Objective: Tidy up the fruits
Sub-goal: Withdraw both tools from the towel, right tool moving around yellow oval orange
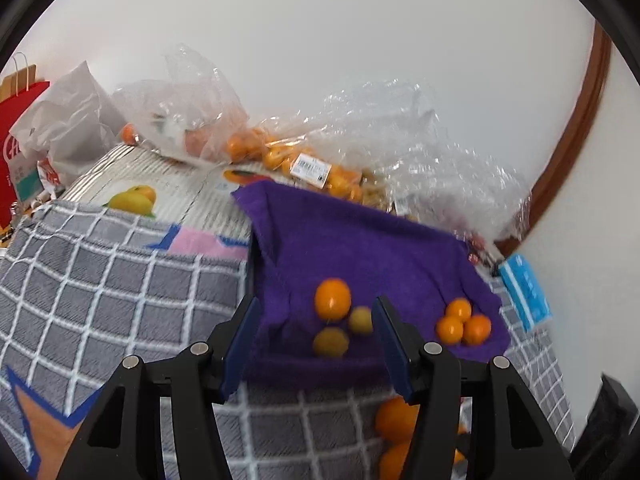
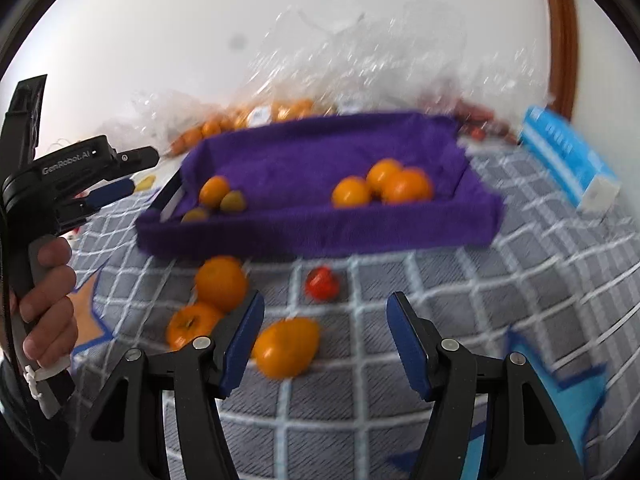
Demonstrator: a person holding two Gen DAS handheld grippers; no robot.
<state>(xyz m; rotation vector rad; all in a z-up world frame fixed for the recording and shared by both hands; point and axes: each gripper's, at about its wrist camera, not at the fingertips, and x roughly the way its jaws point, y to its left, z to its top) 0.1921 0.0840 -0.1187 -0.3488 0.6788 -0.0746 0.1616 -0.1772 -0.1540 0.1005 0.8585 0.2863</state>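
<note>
My left tongs [image 1: 316, 344] hang with jaws apart and empty above the near-left corner of the purple-lined tray [image 2: 320, 236], where one orange fruit [image 1: 333, 299] sits touching two yellowish ones [image 1: 330, 342]. Three more oranges [image 2: 384, 185] cluster at the tray's right side. My right tongs [image 2: 324, 340] gape over the checked cloth [image 2: 500, 280] (blurred), a loose orange [image 2: 286, 347] between the fingers.

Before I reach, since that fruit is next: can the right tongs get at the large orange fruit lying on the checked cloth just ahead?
Probably yes: the right tongs stand open and the large orange fruit lies uncovered beside the left finger, nothing between.
</note>
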